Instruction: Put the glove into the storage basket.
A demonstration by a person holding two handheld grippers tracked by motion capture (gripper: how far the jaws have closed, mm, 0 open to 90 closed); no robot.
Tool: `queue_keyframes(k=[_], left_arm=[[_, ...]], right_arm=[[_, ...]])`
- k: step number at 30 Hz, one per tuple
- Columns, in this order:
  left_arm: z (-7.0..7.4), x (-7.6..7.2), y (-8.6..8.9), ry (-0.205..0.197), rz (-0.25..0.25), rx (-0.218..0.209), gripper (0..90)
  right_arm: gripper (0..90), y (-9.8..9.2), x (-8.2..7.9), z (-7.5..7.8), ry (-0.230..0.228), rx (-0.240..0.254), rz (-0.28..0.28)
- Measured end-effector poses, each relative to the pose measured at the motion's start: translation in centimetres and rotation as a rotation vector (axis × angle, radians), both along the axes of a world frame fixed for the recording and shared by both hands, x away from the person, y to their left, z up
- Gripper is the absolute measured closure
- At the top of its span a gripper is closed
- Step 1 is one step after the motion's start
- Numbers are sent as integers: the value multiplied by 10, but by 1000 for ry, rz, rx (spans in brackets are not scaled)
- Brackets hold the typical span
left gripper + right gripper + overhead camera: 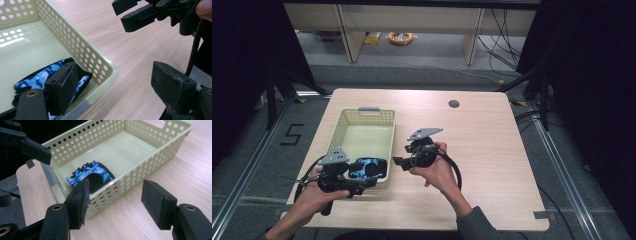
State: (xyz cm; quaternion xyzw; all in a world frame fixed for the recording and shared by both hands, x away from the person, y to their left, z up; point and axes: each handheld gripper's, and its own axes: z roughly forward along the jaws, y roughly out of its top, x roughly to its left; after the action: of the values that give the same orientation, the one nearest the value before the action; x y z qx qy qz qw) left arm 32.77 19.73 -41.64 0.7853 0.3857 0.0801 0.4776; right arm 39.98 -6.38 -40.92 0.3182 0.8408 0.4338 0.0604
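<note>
Black tongs [399, 162] with grey plates, black cables, grey sleeve [479, 225]

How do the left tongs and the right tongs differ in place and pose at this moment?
The left tongs sit at the basket's near end, one jaw inside beside the blue camouflage cloth; the right tongs hover over bare table to the basket's right, pointing towards it. Both stand open, holding nothing.

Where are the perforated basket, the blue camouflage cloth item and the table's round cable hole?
perforated basket [341, 125]: high view, on its left side wall.
blue camouflage cloth item [93, 171]: right gripper view, on its blue patterned top.
round cable hole [454, 104]: high view, on the hole's dark centre.
</note>
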Motion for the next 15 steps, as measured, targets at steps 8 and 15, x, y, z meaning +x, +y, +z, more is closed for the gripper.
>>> queue_keyframes(k=[8, 15], left_arm=[[-8, -4, -9, 32, -19, -24, 188], [-10, -7, -15, 32, -35, -31, 182]], right_arm=[[380, -23, -13, -4, 4, 30, -20], [355, -35, -20, -11, -6, 17, -25]])
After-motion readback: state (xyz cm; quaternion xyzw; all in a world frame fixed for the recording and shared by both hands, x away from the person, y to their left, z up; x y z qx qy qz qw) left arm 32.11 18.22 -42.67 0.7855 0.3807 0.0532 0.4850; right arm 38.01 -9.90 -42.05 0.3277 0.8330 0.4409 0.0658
